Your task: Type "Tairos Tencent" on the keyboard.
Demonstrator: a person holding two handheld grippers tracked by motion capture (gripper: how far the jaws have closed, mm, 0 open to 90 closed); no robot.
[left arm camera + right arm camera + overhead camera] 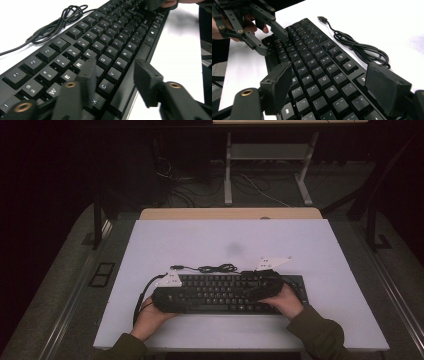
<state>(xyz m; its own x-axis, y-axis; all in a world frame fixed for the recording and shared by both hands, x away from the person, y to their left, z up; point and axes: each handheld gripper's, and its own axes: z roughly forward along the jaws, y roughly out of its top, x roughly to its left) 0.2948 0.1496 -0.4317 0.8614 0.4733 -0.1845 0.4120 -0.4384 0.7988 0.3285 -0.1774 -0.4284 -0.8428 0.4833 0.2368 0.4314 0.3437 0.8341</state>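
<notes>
A black keyboard [225, 292] lies near the front edge of the white table [225, 237], its coiled cable [215, 268] and USB plug behind it. My left gripper [167, 297] hovers over the keyboard's left end. In the left gripper view it [115, 65] stands open, one jaw above the R and T keys [83, 60], the other by the front edge, nothing pinched. My right gripper [260, 282] is over the right half. In the right gripper view its [329, 72] jaws stand wide apart above the keyboard [317, 62]; the left gripper [273, 41] shows farther off.
The bundled cable [359, 48] rests on bare tabletop behind the keyboard. A wooden desk edge [230, 213] adjoins the table's far side. Beyond it stand a metal frame [227, 170] and loose floor cables [260, 187]. Dark floor drops off on both sides.
</notes>
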